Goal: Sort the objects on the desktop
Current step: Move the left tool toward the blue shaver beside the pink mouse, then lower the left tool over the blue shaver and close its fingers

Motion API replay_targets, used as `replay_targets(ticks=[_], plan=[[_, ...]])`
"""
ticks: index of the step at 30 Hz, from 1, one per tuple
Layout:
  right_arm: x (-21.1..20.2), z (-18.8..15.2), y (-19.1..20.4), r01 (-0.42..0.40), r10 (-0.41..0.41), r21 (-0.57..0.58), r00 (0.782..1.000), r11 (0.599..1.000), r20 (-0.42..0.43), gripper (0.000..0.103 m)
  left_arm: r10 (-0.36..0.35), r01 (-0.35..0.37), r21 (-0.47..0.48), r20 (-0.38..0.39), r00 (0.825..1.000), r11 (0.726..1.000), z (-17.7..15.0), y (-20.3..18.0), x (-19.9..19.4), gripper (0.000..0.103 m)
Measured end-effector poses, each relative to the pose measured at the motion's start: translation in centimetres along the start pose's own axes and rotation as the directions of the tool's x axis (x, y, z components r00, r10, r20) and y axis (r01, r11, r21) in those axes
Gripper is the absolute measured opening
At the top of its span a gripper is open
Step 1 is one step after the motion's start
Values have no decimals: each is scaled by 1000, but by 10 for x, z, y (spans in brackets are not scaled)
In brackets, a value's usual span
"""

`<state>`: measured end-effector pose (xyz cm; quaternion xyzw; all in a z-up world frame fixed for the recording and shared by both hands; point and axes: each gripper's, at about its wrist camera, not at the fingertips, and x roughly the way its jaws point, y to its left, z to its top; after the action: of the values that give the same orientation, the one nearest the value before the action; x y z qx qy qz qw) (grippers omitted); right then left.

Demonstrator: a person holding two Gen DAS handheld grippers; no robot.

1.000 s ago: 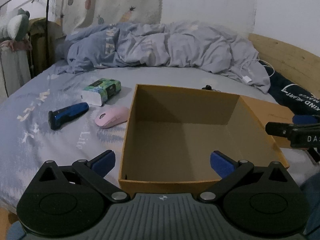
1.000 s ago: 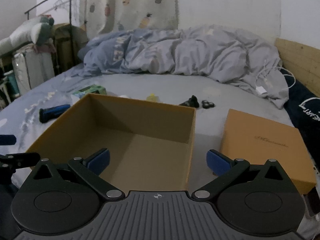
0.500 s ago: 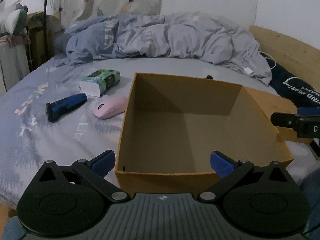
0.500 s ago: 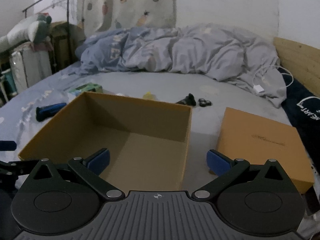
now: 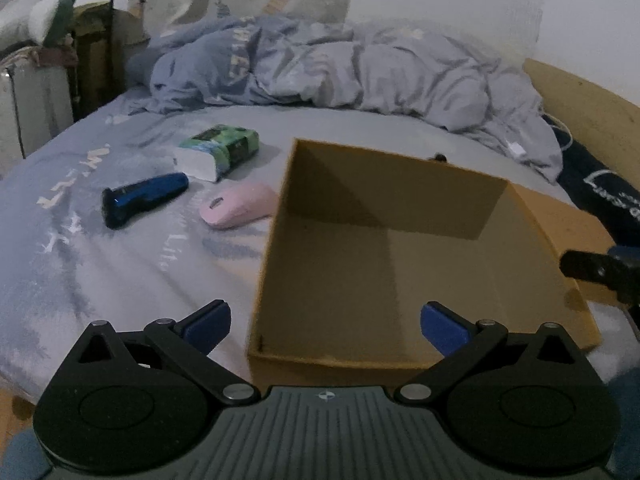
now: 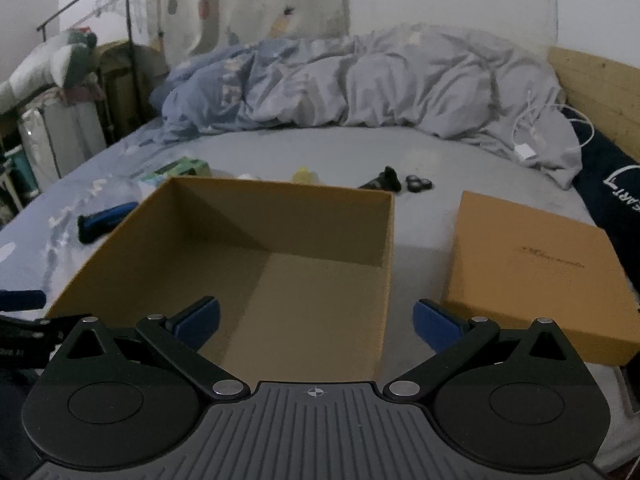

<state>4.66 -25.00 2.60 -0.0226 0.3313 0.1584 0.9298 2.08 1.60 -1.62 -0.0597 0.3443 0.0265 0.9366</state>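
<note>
Looking from the left wrist, the left gripper (image 5: 325, 322) gapes wide and empty, and reaching for the pink mouse (image 5: 239, 210) touching the open box (image 5: 362, 354) risks shoving that wall, while from the right wrist the right gripper (image 6: 316, 320), likewise spread and empty, could clip the rim heading for the small black pieces (image 6: 394, 181) beyond it.

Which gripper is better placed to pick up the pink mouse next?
Left. The pink mouse lies just left of the open box, ahead of the empty left gripper; the box wall hides it from the right gripper.
</note>
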Motion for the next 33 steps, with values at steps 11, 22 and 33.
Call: replay_targets(ticks=[11,22,33], plan=[[-1,30,20,-47,47,3,999,999,26,103,77,-69,-88,91,993,994,53,53,16,103],[18,61,31,-90,89,51,995,995,34,103,136,-130,-55,136,981,990,94,92,51,103],[42,68,46,-108,108,81,994,991,8,103,133,-129,-30,148,980,991,118,125,93,103]])
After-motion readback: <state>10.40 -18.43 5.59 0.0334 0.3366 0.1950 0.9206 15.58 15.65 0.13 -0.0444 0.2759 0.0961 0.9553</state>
